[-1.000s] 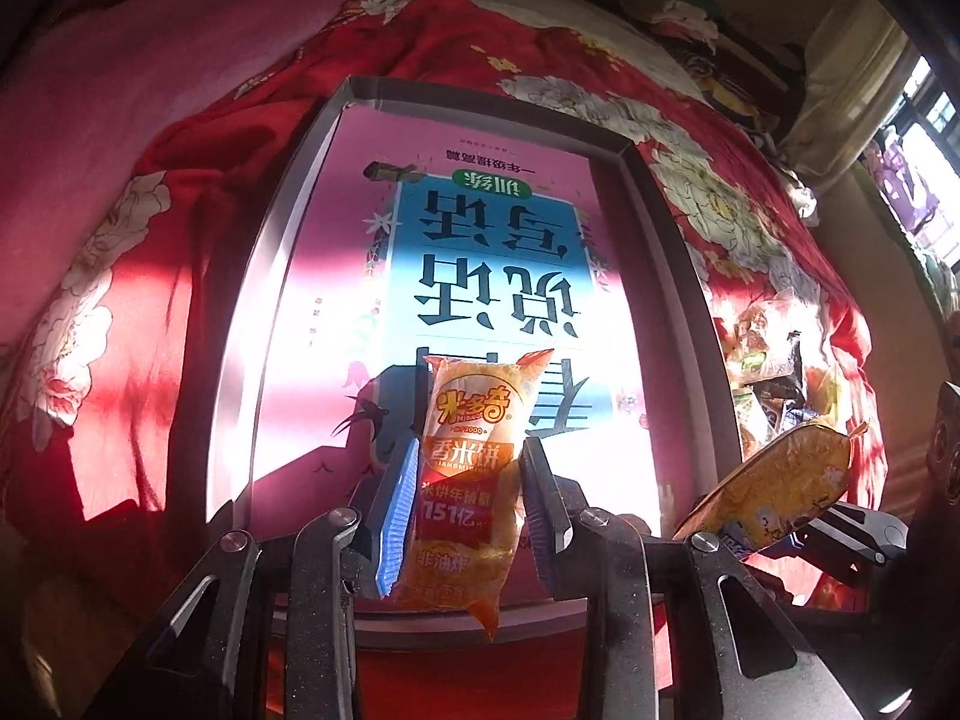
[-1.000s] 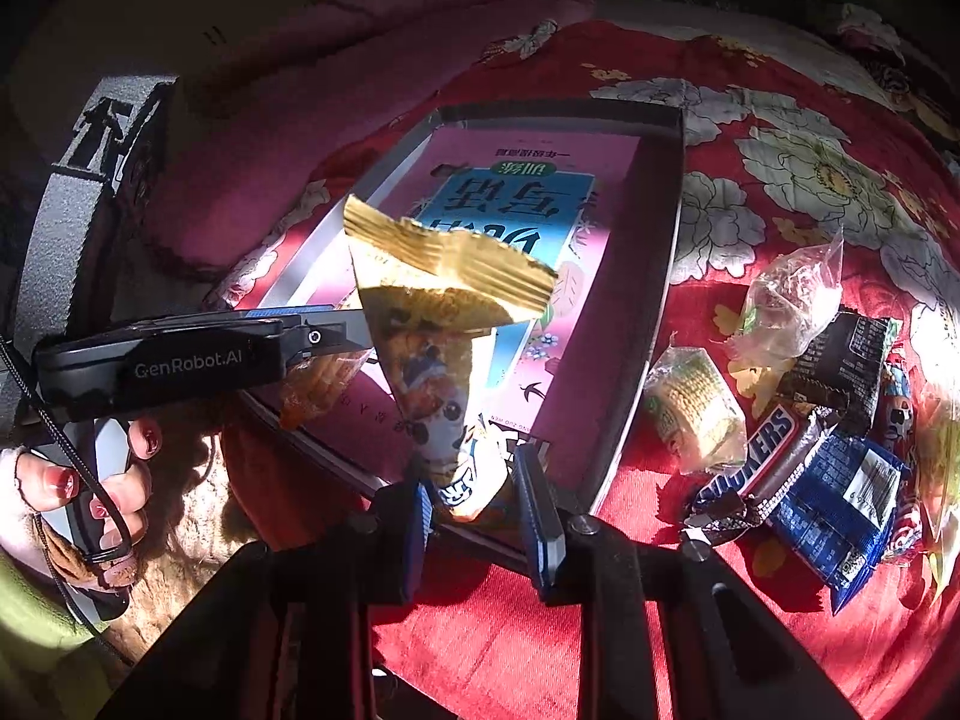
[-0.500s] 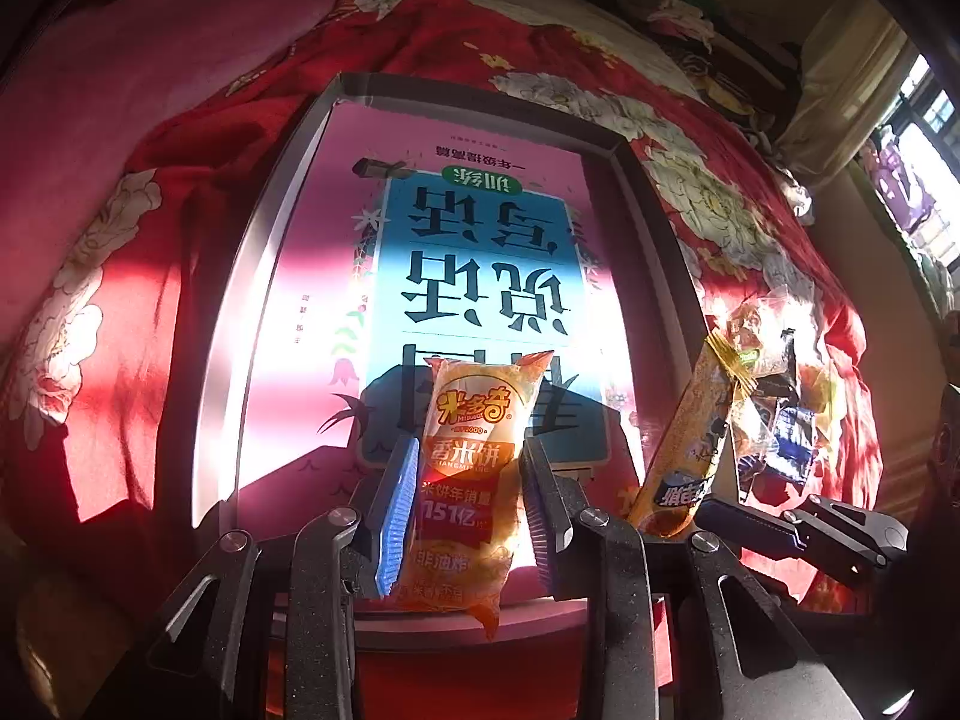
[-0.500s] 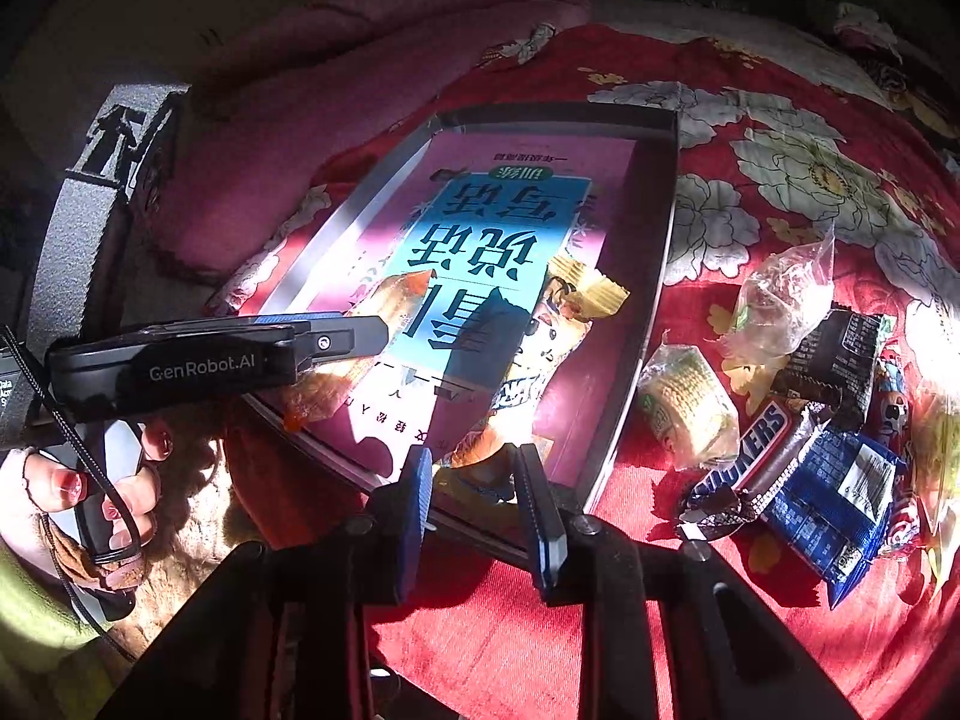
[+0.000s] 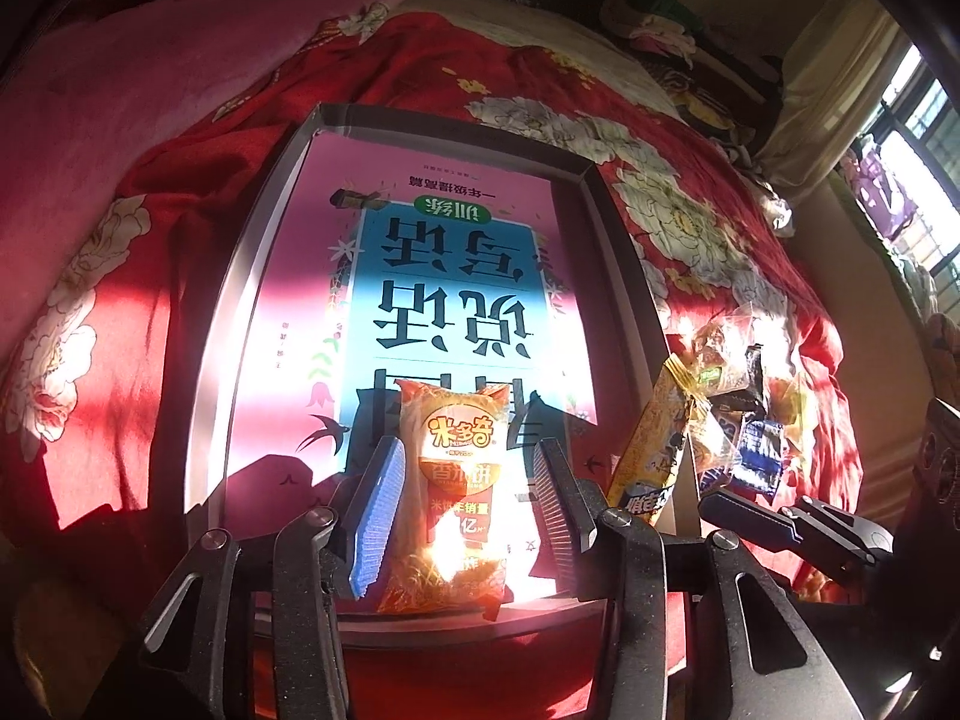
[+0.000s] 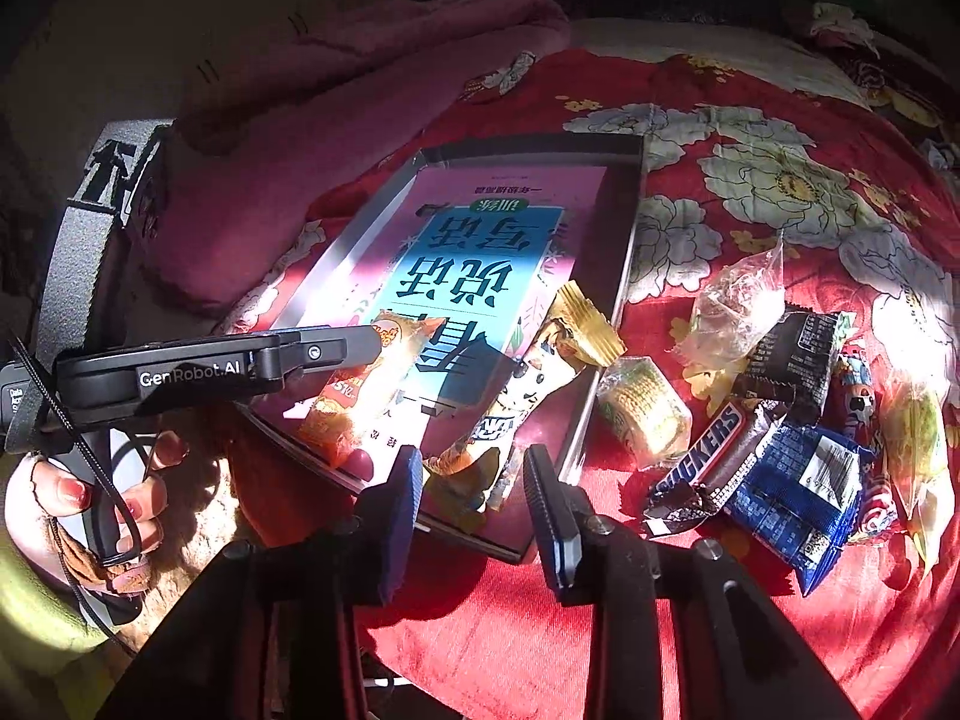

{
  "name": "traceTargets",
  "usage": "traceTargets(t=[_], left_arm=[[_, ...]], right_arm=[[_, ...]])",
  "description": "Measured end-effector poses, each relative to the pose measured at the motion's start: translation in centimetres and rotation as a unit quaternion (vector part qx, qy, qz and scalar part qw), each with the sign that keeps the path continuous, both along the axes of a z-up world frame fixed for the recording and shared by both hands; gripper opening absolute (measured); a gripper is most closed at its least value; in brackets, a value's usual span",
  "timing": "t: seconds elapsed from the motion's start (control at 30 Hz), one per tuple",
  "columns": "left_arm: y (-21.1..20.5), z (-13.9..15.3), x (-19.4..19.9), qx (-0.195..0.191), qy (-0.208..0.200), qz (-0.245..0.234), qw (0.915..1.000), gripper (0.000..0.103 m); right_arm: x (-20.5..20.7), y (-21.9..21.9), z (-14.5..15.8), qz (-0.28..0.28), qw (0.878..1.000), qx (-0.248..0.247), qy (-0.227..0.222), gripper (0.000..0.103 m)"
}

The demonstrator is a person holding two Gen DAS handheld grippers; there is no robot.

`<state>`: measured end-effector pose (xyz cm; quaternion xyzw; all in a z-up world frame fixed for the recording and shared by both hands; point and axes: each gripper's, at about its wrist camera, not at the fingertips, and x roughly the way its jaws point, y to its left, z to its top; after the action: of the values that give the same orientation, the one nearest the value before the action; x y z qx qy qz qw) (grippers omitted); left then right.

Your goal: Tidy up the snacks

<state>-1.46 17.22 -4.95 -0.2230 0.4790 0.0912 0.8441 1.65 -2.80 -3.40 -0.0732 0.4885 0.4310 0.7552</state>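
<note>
A grey tray (image 5: 273, 180) lined with a pink and blue printed sheet lies on a red flowered bedspread; it also shows in the right wrist view (image 6: 630, 228). An orange snack packet (image 5: 453, 480) lies at the tray's near end between the fingers of my left gripper (image 5: 462, 510), which is open around it. A yellow snack packet (image 6: 528, 384) lies in the tray's near right corner between the fingers of my right gripper (image 6: 471, 498), also open. The yellow packet shows in the left wrist view (image 5: 654, 438), the orange one in the right wrist view (image 6: 360, 396).
A heap of loose snacks lies on the bedspread right of the tray: a Snickers bar (image 6: 708, 444), a blue packet (image 6: 792, 486), a black packet (image 6: 786, 360), a clear bag (image 6: 738, 306) and a round biscuit pack (image 6: 645, 414). A pink blanket (image 5: 120, 78) lies left of the tray.
Both grippers have opened and let go of their packets. The yellow packet went from upright in the right gripper to lying in the tray. The orange packet now rests on the tray.
</note>
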Motion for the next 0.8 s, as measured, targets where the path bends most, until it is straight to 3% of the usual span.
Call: traceTargets(t=[0.4, 0.8], left_arm=[[-0.8, 2.0, 0.0, 0.006, -0.029, -0.006, 0.9996, 0.063], [-2.6, 3.7, 0.1, 0.011, -0.045, -0.023, 0.9986, 0.066]], right_arm=[[0.0, -2.2, 2.2, -0.034, 0.998, 0.024, -0.055, 0.045], [0.7, -6.1, 4.0, -0.087, 0.991, 0.045, -0.093, 0.054]])
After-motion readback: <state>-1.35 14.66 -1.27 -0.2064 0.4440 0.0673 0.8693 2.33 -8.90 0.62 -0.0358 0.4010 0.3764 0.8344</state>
